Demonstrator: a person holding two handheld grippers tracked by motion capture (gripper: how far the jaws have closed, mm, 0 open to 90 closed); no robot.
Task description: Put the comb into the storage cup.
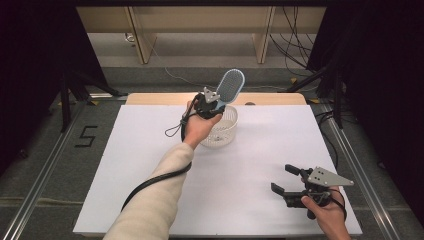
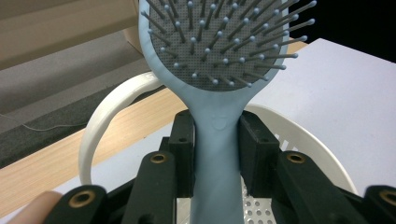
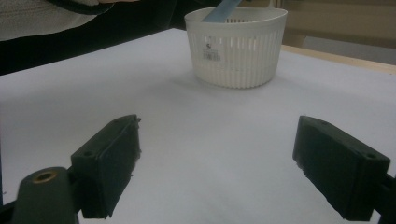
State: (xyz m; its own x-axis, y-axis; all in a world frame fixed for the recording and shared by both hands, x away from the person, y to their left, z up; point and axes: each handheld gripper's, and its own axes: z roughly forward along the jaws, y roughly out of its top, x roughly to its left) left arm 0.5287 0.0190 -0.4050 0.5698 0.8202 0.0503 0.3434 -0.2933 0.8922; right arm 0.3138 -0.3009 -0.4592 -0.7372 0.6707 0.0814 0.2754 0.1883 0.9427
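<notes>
The lower end of the hairbrush (image 2: pixel 215 140) handle is cut off in the left gripper view and hidden inside the white basket (image 1: pixel 226 134). Left gripper (image 1: pixel 216 103), arm extended over the basket at the table's (image 1: pixel 150 210) far edge, clamps the handle, head tilted upward. Right gripper (image 1: pixel 285 180) rests near the front right, jaws wide apart, holding nothing.

The right claw (image 3: pixel 217 163) stands wide open, nothing between its jaws, low over the white worktop (image 3: pixel 196 121). Well ahead stands a white basket (image 3: pixel 236 46), a blue handle (image 3: pixel 222 11) leaning out of it.
</notes>
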